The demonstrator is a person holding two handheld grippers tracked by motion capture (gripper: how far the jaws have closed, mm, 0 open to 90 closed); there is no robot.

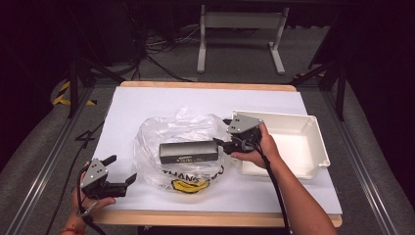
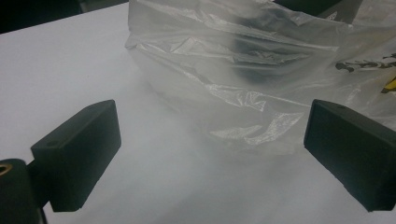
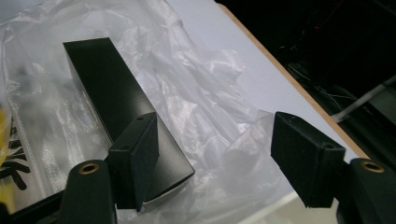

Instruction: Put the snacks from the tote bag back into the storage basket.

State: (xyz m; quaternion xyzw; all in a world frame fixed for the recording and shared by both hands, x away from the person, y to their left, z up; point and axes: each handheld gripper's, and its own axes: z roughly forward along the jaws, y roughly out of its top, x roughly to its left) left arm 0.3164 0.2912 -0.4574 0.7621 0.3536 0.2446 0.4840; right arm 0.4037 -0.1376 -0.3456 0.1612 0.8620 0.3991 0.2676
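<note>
L gripper (image 1: 121, 171) sits at the near-left of the table (image 1: 147, 100), on the white sheet, held by the person's L hand (image 1: 90, 200). Jaws spread wide, nothing betw. them; in the left gripper view both black pads frame bare white surface, w/ the bag's crumpled edge just ahead, not touching.

Centre: clear plastic bag (image 1: 181, 127) lies flat-ish on the sheet, rumpled, w/ yellow-and-black print on its near side. A long black box (image 1: 188, 152) lies lengthwise in the bag's area; whether it's fully inside or partly out of the mouth, can't tell from the high view. In the right gripper view the box (image 3: 116, 93) looks to rest on the plastic film, its near end bare and uncovered, running away from the camera.

R gripper (image 1: 222, 133) comes in from the right at the box's R end, held by the R hand (image 1: 262, 149), forearm reaching from bottom right. Jaws part-way spread, not pressed together. In the right gripper view one pad sits right against the box's end/side, the other stands well apart over loose bag film; no pinch on box or plastic seen.

Far right: white tray (image 1: 313, 142), rectangular, just beside the R hand, the wrist overlapping its L rim.
</note>
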